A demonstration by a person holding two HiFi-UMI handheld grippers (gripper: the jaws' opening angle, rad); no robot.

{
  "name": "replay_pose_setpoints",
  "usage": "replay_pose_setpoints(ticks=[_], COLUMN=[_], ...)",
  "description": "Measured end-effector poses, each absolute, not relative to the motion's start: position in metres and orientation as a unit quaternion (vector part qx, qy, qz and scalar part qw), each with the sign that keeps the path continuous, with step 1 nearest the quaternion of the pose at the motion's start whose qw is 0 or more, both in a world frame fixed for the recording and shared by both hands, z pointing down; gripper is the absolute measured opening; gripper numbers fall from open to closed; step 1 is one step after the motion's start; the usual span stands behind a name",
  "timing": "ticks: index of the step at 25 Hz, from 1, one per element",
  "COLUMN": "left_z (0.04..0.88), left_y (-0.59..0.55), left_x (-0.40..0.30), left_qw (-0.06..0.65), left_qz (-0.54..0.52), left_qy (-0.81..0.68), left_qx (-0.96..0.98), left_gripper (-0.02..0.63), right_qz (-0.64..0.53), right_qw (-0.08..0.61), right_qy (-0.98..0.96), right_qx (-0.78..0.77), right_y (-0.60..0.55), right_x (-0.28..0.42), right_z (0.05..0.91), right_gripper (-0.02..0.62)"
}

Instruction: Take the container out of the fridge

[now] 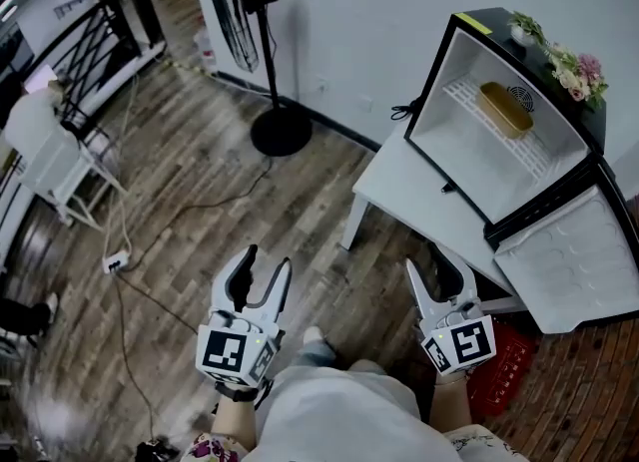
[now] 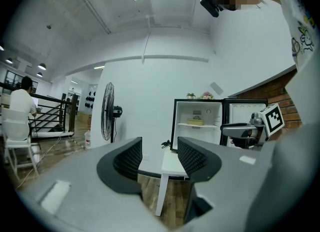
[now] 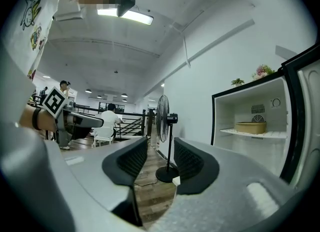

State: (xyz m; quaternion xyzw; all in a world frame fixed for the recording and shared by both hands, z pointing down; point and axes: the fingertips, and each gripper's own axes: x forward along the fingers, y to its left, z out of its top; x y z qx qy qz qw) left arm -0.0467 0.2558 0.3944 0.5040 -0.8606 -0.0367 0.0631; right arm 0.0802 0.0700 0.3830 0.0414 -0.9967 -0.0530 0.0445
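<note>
Lower centre, the left claw point(image 1: 268, 258) is released and empty; the right claw point(image 1: 431, 262), likewise released and empty, is nearer the container point(image 1: 504, 109), lying lengthwise along the fridge point(image 1: 449, 141) shelf, upper right, well apart

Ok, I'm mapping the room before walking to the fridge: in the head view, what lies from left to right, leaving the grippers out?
White chair → power strip on the floor → standing fan → white table → container in the open fridge.
</note>
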Motion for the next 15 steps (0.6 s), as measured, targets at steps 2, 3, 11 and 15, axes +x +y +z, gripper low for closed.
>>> replay_pose_setpoints(ticks=[2,3,11,15], left_z=[0.398,0.400,0.409,0.414], left_y=[0.259,0.260,0.253,0.238], left_x=[-0.057,-0.062,-0.086,-0.101], left_qw=[0.067,0.069,0.080,0.084], left_qz=[-0.040,-0.042,-0.048,-0.046], left_qy=[-0.857,-0.855,-0.849,-0.846], left_qx=[0.510,0.512,0.519,0.524], left_gripper=[0.218,0.221,0.239,0.250], right_qz=[-0.056,-0.059,-0.051,-0.047], right_qw=[0.046,0.048,0.067,0.068], right_qy=[-0.996,-0.996,-0.993,-0.992], right_qx=[0.049,0.053,0.086,0.096], right_y=[0.072,0.073,0.048,0.030], right_x=[0.072,0.068,0.059,0.048], right_z=[0.383,0.383,0.389,0.394], right_gripper=[0.166,0.166,0.194,0.209])
